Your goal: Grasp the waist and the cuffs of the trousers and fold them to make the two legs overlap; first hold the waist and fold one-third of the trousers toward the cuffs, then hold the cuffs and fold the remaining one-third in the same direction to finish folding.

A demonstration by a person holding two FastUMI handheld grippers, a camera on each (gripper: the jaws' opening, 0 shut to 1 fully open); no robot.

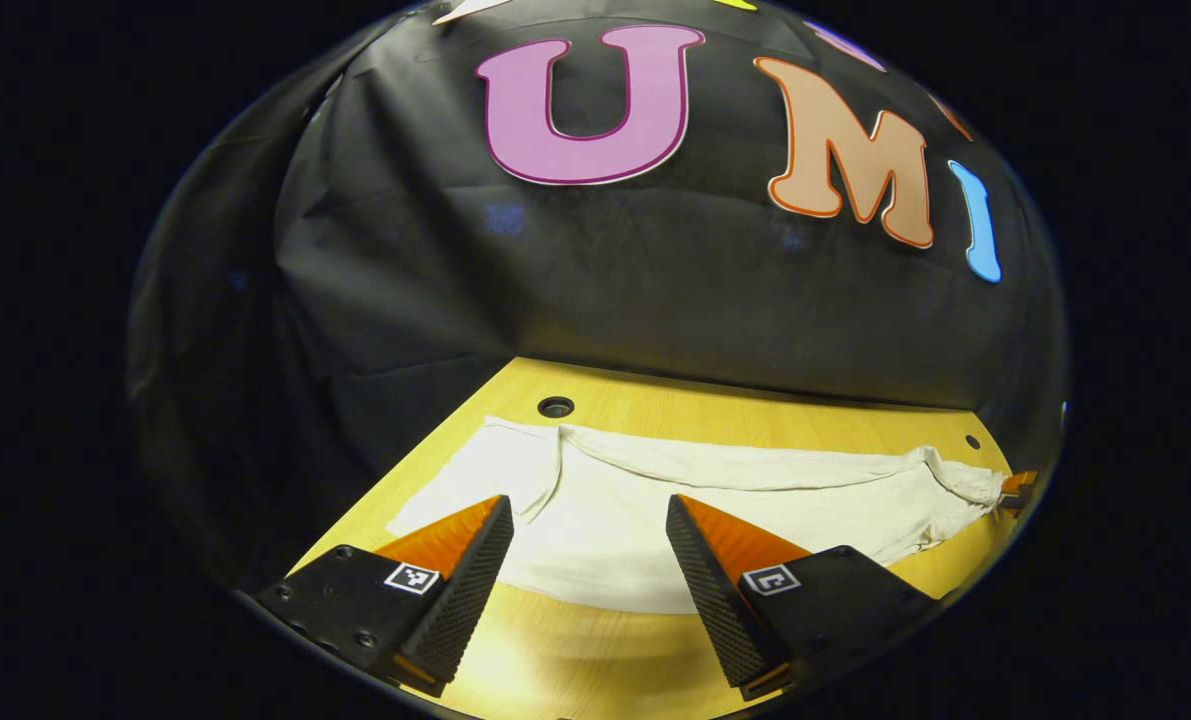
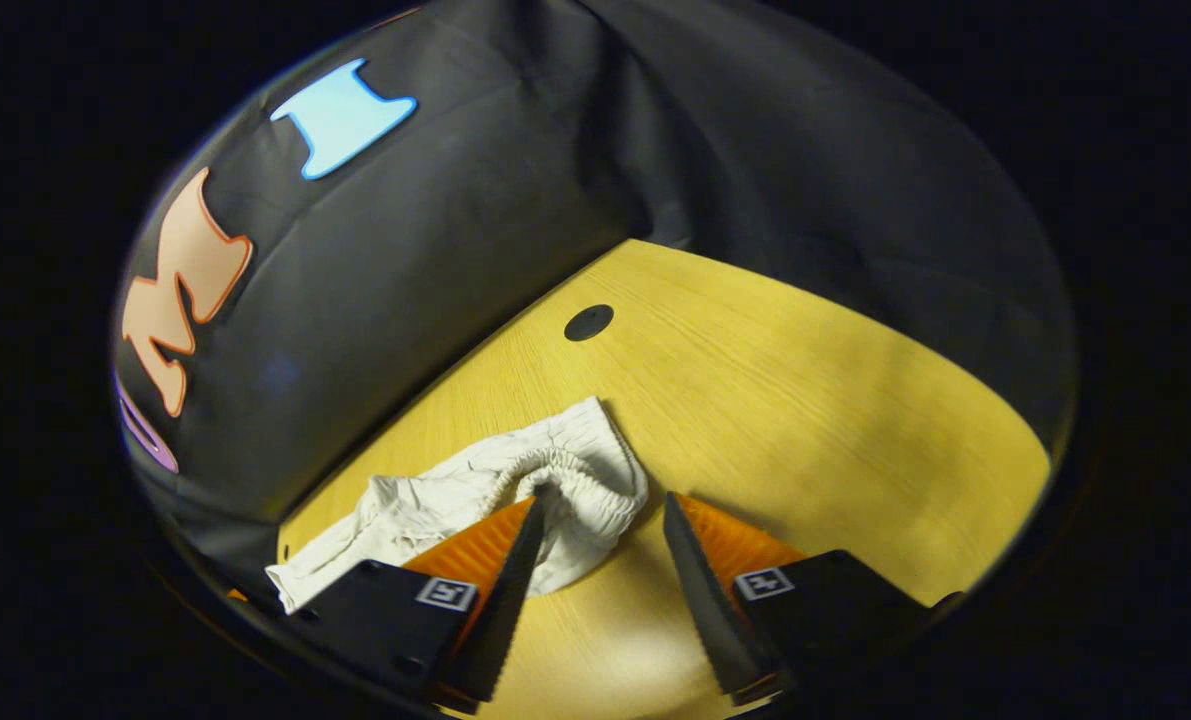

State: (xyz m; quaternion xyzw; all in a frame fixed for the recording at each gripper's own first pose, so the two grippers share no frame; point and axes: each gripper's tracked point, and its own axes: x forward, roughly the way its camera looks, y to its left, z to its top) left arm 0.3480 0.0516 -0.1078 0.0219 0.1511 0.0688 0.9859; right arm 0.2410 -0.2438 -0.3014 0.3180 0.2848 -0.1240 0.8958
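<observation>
The trousers [image 1: 655, 510] lie stretched across the wooden table [image 1: 755, 410], pale cloth running side to side in the left gripper view, with the gathered elastic waist [image 2: 585, 480] bunched up near the middle of the table in the right gripper view. No lengthwise fold looks made yet, so by my reading this is the opening step: take the waist at one end and the cuffs at the other, then bring one leg over onto the other.

To do that well, each claw wants a bite on the near edge of the cloth only, low and flat to the table, and both ends should lift and travel together so the legs land edge on edge without a twist.

The left gripper [image 1: 590, 520] hovers over the leg end, jaws spread wide, nothing between them, no contact that I can make out. The right gripper [image 2: 600, 510] is wide too, its left finger [image 2: 515, 560] right at the waistband, perhaps brushing it, though I cannot tell for sure. Nothing is clamped.
</observation>
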